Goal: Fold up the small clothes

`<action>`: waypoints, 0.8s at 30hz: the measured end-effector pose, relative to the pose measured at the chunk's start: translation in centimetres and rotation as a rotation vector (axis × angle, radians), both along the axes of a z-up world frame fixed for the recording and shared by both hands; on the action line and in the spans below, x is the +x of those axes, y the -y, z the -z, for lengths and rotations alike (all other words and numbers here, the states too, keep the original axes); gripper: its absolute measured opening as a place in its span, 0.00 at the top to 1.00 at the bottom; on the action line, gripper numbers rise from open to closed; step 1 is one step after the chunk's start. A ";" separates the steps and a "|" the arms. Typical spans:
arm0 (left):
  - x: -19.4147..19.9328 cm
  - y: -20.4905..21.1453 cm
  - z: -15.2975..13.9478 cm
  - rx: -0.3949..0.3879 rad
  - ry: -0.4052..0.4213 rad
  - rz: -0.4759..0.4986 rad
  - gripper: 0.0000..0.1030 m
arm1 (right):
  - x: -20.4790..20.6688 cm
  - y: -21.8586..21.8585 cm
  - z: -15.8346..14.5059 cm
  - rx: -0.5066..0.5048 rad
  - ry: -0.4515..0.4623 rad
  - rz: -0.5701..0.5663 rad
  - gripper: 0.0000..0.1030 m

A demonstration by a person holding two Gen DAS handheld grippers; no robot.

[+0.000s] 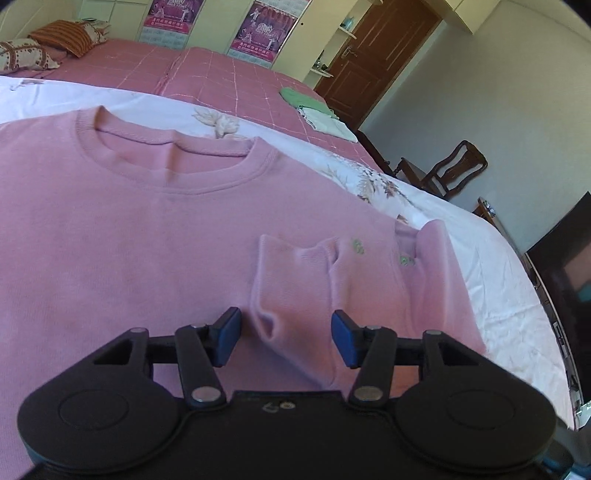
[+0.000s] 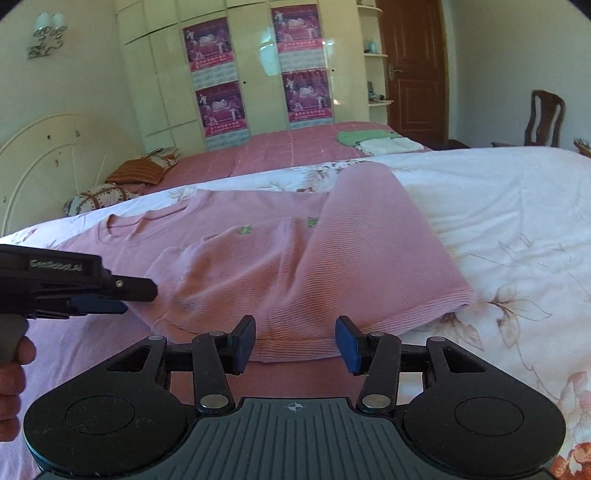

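Pink sweater (image 2: 280,258) lies sleeve-folded on floral sheet (image 2: 498,206); both grippers spread, pinching nothing.

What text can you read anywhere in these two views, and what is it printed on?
"GenRoboAI", as far as it can be made out: pale lettering on the black body of the left gripper, right wrist view.
"200": large figures on a wardrobe poster, left wrist view; its smaller print is blurred.
The other posters: too blurred to read.
Green marks on the pink sweater: too small to tell.

One pink sweater (image 2: 280,258), two grippers (image 2: 295,341) (image 1: 284,338), four posters (image 2: 210,44), two pillows (image 2: 96,197), one chair (image 2: 546,118).
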State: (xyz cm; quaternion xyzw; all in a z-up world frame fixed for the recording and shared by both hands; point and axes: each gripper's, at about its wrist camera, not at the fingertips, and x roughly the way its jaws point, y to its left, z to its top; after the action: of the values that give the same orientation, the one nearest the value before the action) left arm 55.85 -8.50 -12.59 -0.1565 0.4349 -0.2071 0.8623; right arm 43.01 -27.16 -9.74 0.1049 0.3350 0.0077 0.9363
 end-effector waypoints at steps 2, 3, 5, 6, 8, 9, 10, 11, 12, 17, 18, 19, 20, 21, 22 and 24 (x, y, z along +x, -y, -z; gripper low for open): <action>0.1 0.6 0.0 -0.005 -0.003 0.003 0.75 | -0.4 0.7 -0.1 0.020 0.000 0.019 0.53; 0.2 0.8 0.0 -0.004 -0.005 0.005 0.94 | -0.5 1.1 -0.1 0.028 0.001 0.028 0.53; -0.2 0.9 -0.1 0.009 0.030 -0.016 0.93 | -0.8 1.6 -0.3 0.036 0.003 0.041 0.53; -0.9 0.7 -0.5 0.018 0.060 -0.024 0.94 | -0.9 1.9 -0.4 0.036 0.001 0.048 0.53; -1.9 0.0 -1.3 0.018 0.116 -0.038 0.93 | -1.0 2.3 -0.6 0.040 -0.003 0.057 0.53; -2.3 -0.3 -1.8 0.023 0.146 -0.046 0.93 | -1.2 2.5 -0.6 0.042 -0.004 0.060 0.53; -2.8 -0.6 -2.3 0.033 0.175 -0.062 0.94 | -1.3 2.7 -0.7 0.044 -0.004 0.063 0.53; -3.4 -1.4 -2.9 0.033 0.213 -0.087 0.94 | -1.4 3.0 -0.7 0.051 -0.004 0.065 0.53; -3.8 -2.1 -3.3 0.030 0.245 -0.110 0.94 | -1.5 3.3 -0.8 0.062 -0.004 0.068 0.53; -4.2 -5.2 -2.3 0.079 0.248 -0.219 0.94 | -2.2 4.9 -1.2 0.175 0.003 0.098 0.53; -4.1 -5.4 -1.9 0.084 0.231 -0.218 0.94 | -2.2 5.1 -1.1 0.190 0.000 0.102 0.53; -3.9 -5.8 -1.6 0.090 0.219 -0.219 0.93 | -2.3 5.3 -1.1 0.200 -0.004 0.106 0.53; -3.9 -6.1 -1.3 0.085 0.210 -0.217 0.93 | -2.3 5.5 -1.0 0.208 -0.008 0.107 0.53; -3.8 -6.1 -1.2 0.080 0.198 -0.215 0.90 | -2.3 5.7 -1.1 0.214 -0.012 0.109 0.53; -3.7 -6.3 -0.9 0.077 0.182 -0.214 0.79 | -2.3 5.9 -1.0 0.220 -0.014 0.112 0.53; -3.3 -6.3 -0.3 0.069 0.165 -0.200 0.62 | -2.5 6.2 -1.0 0.239 -0.016 0.117 0.53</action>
State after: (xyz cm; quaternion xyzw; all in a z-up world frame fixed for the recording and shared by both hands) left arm 52.54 -2.23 -12.32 -0.1516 0.3517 -0.1172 0.9163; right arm 40.55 -33.38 -8.76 0.2353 0.3325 -0.0078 0.9132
